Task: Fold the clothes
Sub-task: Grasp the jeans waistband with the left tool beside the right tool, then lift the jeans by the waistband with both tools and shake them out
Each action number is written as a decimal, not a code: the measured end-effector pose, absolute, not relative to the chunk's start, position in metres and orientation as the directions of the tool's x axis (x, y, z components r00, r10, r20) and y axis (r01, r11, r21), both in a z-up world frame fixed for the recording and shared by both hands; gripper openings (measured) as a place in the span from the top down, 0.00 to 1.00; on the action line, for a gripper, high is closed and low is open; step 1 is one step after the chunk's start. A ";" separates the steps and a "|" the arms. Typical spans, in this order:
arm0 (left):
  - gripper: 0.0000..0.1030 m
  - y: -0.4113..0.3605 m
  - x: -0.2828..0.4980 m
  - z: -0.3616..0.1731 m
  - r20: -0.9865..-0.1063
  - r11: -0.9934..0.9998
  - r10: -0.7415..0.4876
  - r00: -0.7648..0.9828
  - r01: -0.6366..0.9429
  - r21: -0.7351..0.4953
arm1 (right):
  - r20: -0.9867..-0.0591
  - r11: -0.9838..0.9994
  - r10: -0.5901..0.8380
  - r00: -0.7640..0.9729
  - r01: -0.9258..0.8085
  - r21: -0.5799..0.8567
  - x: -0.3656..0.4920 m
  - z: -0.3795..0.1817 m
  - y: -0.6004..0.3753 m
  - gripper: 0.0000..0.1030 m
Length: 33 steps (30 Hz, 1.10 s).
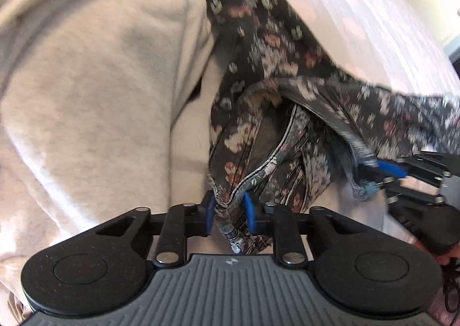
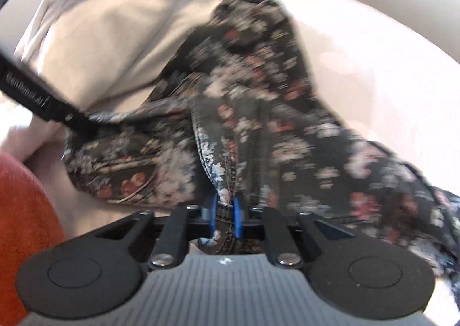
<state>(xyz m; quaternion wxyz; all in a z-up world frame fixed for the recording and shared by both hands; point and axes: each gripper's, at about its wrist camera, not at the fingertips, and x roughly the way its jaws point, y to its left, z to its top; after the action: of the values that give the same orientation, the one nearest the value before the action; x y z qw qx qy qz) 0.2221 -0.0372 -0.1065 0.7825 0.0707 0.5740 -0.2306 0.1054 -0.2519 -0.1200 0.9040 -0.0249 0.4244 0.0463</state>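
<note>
Floral garment hangs gathered between my two grippers, above the pale bed surface.

The dark flowered cloth drapes in loose folds beside a large beige garment, which bulks along the left of both views; whether the two touch I cannot tell. My left gripper has its blue pads pressed onto a bunched hem, and my right gripper pinches another edge the same way. I judge this to be a lift-and-spread step, though it would equally suit carrying a half-folded piece. Either way the cloth needs tension between both grips, and motion blur hides its outline.
</note>
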 end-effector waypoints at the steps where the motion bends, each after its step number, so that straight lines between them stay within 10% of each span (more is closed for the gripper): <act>1: 0.83 -0.037 0.220 -0.102 -0.926 0.885 -0.284 0.248 0.439 -0.154 | -0.749 0.997 0.044 0.661 -0.078 -0.011 0.100 -0.111 -0.260 0.89; 28: 0.94 -0.204 0.109 0.162 -0.397 0.662 -0.695 0.600 0.749 -0.027 | -0.334 0.934 -0.310 0.890 0.350 0.065 -0.141 0.136 -0.485 0.89; 33: 0.94 -0.265 0.117 0.149 -0.445 0.591 -0.731 0.517 0.806 -0.036 | -0.382 0.909 -0.359 0.851 0.412 0.063 -0.171 0.138 -0.522 0.89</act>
<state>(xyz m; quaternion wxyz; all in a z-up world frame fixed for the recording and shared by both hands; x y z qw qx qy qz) 0.1170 -0.2652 0.1493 0.8665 0.0877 0.2119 -0.4434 -0.1709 -0.5221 0.1379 0.9595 0.0714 0.1841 -0.2010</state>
